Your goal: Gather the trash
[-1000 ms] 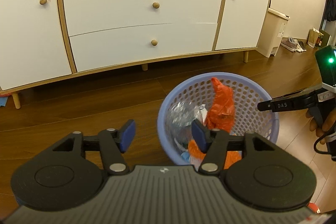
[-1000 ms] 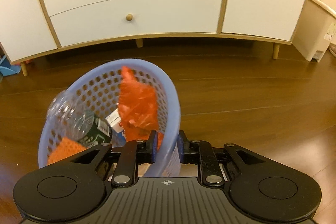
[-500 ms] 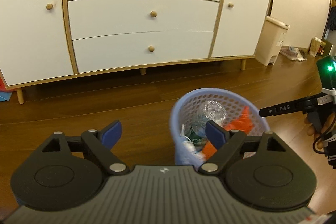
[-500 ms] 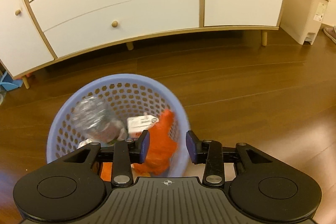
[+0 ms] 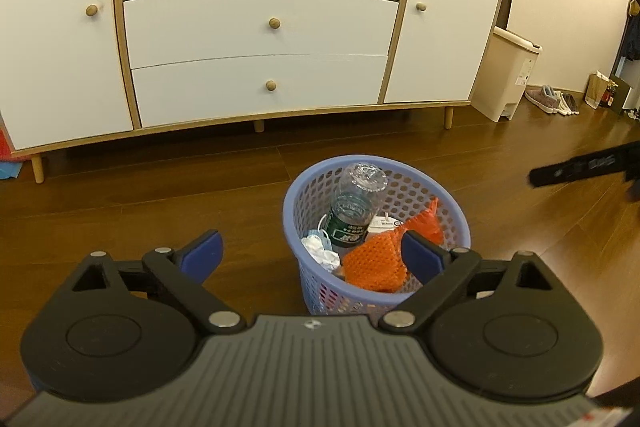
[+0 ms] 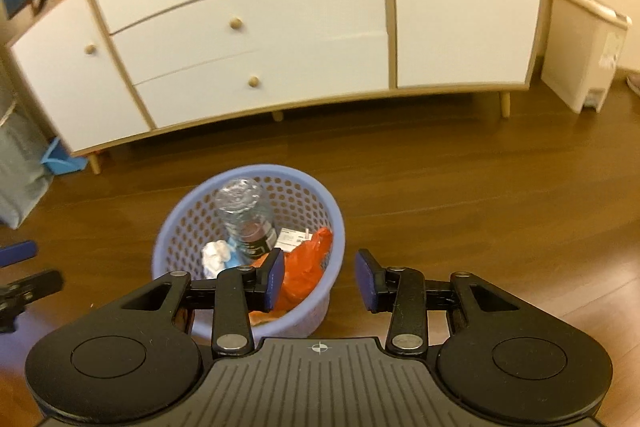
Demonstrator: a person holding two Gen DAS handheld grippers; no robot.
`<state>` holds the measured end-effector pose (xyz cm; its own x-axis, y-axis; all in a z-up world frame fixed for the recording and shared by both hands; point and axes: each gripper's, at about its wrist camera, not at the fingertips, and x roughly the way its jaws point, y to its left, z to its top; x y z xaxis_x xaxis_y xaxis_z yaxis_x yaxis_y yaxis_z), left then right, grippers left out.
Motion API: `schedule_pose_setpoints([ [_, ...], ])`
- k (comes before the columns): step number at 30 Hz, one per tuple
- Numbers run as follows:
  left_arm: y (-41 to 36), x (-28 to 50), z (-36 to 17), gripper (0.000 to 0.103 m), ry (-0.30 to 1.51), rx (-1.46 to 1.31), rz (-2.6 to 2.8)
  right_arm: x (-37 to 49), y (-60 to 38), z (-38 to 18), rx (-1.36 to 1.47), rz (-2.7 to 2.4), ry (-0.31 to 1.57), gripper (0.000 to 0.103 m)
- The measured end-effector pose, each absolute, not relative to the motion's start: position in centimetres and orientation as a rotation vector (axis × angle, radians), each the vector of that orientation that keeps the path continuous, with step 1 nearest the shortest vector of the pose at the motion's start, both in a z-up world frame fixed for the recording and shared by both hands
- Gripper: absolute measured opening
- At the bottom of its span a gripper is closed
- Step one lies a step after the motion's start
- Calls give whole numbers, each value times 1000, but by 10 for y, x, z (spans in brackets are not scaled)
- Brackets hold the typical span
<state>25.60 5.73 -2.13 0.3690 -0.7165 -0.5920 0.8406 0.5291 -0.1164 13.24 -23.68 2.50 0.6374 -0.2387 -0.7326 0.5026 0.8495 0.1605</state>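
Observation:
A blue perforated basket (image 5: pixel 448 205) (image 6: pixel 188 205) stands upright on the wooden floor. Inside it are a clear plastic bottle (image 5: pixel 354 203) (image 6: pixel 246 211), an orange bag (image 5: pixel 380 257) (image 6: pixel 304 271), crumpled white tissue (image 5: pixel 322 249) (image 6: pixel 214 253) and a small white carton (image 6: pixel 291 238). My left gripper (image 5: pixel 312 255) is wide open above and just short of the basket, holding nothing. My right gripper (image 6: pixel 320 279) is open too, with the basket's near right rim below the gap between its fingers. A finger of the right gripper (image 5: pixel 580 167) shows blurred at the right edge of the left wrist view.
A white sideboard (image 5: pixel 260 27) (image 6: pixel 280 27) with wooden knobs and short legs stands behind the basket. A white pedal bin (image 5: pixel 508 75) (image 6: pixel 584 51) is to its right. Shoes (image 5: pixel 552 99) and bags lie further right. A blue item (image 6: pixel 60 159) and a grey bag (image 6: pixel 20 167) are on the left.
The right gripper let go of the basket's rim and opened; the tilted basket settled upright. Both grippers rose and pulled back, and the left one opened wider.

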Motion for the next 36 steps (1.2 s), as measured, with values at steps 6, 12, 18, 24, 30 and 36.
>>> schedule_pose_setpoints([
  [6,68,232,-3,95,660,266,-922,106,-210,61,326,-389,803,46],
  [12,86,189,25,102,609,278,-860,78,-177,77,319,-336,808,47],
  [18,112,154,40,102,662,224,-887,47,-146,79,358,-307,828,47],
  [24,131,136,43,102,727,214,-881,25,-114,76,394,-281,825,47],
  [30,147,117,41,102,741,178,-869,9,-91,71,393,-279,789,47],
  [36,154,92,29,102,727,220,-857,-3,-79,62,394,-261,776,47],
])
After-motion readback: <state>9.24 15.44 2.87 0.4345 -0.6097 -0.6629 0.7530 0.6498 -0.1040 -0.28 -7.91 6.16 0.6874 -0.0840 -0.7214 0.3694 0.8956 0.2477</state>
